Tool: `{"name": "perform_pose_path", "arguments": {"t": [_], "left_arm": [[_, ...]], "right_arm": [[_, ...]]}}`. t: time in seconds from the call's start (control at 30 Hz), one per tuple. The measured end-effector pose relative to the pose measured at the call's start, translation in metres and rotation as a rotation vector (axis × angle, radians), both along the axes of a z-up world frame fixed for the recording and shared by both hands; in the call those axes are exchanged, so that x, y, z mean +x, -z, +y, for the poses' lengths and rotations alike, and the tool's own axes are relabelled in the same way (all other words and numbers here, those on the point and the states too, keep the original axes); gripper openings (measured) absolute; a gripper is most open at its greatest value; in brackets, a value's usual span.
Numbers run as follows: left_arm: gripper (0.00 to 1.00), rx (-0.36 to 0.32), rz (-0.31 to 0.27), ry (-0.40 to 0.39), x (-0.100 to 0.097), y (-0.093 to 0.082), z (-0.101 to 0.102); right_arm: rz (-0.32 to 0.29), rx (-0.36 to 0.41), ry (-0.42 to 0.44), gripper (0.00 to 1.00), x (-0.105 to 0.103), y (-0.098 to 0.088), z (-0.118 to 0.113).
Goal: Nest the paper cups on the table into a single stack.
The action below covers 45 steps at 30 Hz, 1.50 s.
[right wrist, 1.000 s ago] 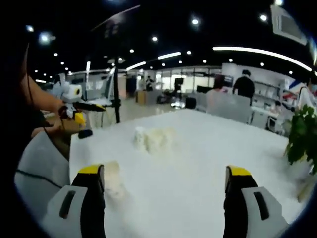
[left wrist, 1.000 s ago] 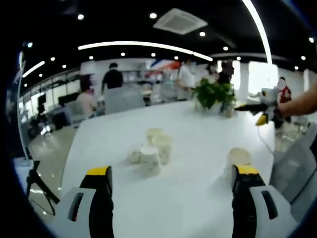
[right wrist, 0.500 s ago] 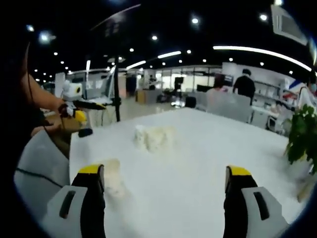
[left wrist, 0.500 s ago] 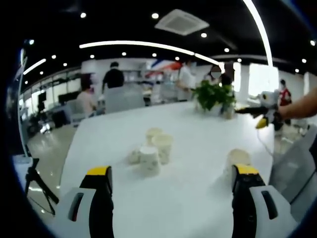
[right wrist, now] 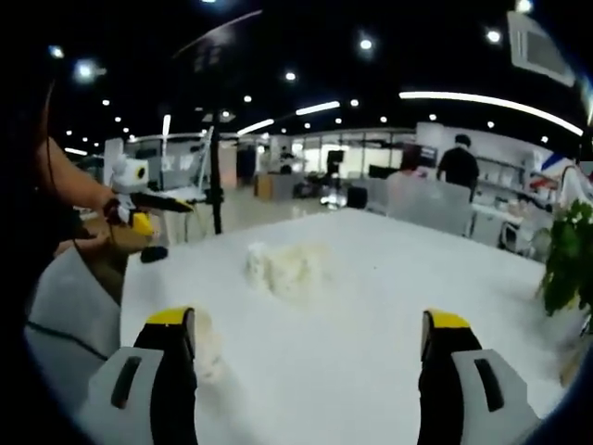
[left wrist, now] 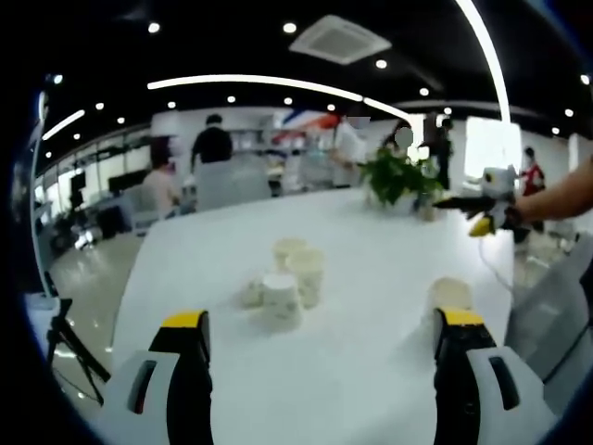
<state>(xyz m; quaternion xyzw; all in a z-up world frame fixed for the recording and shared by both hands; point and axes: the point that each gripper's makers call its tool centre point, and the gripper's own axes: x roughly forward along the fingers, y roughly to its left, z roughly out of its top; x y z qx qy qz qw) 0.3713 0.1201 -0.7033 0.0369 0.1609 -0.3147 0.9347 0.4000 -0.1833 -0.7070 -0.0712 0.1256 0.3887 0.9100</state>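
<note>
Left gripper [left wrist: 320, 324]: jaws spread wide, nothing between them, hovering above the near edge of the white table [left wrist: 371, 250]. Right gripper [right wrist: 310, 329]: likewise spread and empty, held over the table from the other side; also seen off to the right in the left gripper view [left wrist: 482, 209], raised well clear of everything. Looks like a pre-grasp standoff, both tools parked high and back to keep the whole layout in sight. Ahead of the left jaws, mid-table: cup cluster [left wrist: 287, 278], one inverted cup [left wrist: 280, 298] in front, an upright cup [left wrist: 306, 273] touching or just beside it, another upright cup [left wrist: 285, 250] behind, something smaller at the left too blurred to call. Lone cup [left wrist: 448, 295] well apart from the cluster, near the left gripper's right jaw tip. Same cluster in the right gripper view [right wrist: 283, 269], washed out. Potted plant [left wrist: 398, 176] at the far table end, out of the work zone. No nesting done yet, judging by the spread; lone cup probably the easiest first grab.
</note>
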Motion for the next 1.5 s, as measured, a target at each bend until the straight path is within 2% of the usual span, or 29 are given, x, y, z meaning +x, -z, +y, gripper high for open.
{"name": "perform_pose_path", "arguments": {"t": [0.23,0.43,0.73,1.13,1.4,1.5], "left_arm": [[0.98,0.005,0.019,0.007,0.017,0.013,-0.004],[0.98,-0.016,0.016,0.009,0.042,0.021,-0.011],[0.97,-0.026,0.017,0.017,0.076,0.030,-0.021],[0.93,-0.017,0.025,0.045,0.105,0.042,-0.035],[0.87,0.021,0.041,0.058,0.117,0.054,-0.038],[0.86,0.029,0.048,0.059,0.127,0.061,-0.034]], "right_arm": [[0.002,0.019,0.000,1.00,-0.004,-0.001,0.000],[0.023,0.015,0.014,1.00,-0.013,0.000,-0.009],[0.019,0.021,0.055,1.00,-0.026,-0.004,-0.024],[0.028,0.023,0.082,1.00,-0.041,-0.003,-0.031],[0.032,0.023,0.083,1.00,-0.042,-0.004,-0.031],[0.032,0.025,0.084,1.00,-0.042,-0.005,-0.030]]}}
